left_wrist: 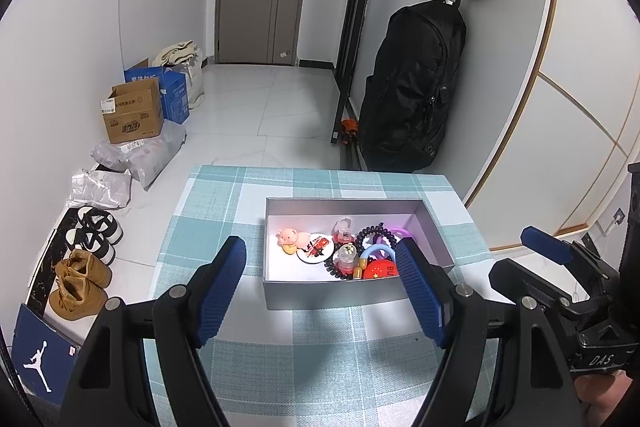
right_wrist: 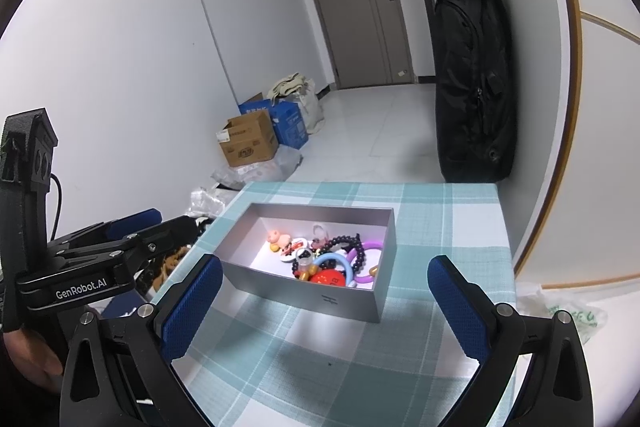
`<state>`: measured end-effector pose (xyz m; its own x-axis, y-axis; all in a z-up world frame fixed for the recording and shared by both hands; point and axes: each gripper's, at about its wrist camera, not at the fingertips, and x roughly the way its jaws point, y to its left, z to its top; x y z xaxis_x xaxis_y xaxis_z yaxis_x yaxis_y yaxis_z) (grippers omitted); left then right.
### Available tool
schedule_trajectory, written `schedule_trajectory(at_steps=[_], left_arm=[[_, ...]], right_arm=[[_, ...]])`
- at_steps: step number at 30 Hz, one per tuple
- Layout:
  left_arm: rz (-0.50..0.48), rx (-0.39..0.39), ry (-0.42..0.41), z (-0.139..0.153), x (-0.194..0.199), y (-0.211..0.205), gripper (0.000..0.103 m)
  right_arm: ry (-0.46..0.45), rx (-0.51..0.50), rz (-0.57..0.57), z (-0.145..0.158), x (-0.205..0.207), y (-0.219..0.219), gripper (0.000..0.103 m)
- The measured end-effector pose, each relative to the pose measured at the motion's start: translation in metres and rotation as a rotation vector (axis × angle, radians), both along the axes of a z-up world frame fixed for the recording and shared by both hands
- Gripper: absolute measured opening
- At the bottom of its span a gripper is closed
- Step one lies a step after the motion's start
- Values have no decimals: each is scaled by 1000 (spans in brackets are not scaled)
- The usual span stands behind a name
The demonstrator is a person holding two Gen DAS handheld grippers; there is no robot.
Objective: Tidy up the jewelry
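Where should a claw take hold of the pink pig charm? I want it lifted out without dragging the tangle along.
Probably across the pink pig charm at its plump body, coming straight down from above. It lies at the left end of the pile in the grey box, apart from the black coil, with bare box floor to its left for one finger.

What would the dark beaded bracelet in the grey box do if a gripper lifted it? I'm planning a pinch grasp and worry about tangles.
The dark beaded bracelet is a loop of separate round beads, so it would probably sag and drape. It lies across the purple ring and other trinkets, so it may drag neighbours along. The rounded beads could slip between flat pads.
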<state>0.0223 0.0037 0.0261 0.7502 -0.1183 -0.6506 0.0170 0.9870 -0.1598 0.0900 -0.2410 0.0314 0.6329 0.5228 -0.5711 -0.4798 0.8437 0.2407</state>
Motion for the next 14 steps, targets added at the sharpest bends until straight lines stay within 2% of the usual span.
schedule_trajectory(at_steps=[14], left_arm=[[-5, -9, 2, -3, 0, 0, 74]], right_arm=[[7, -2, 1, 0, 0, 0, 103]])
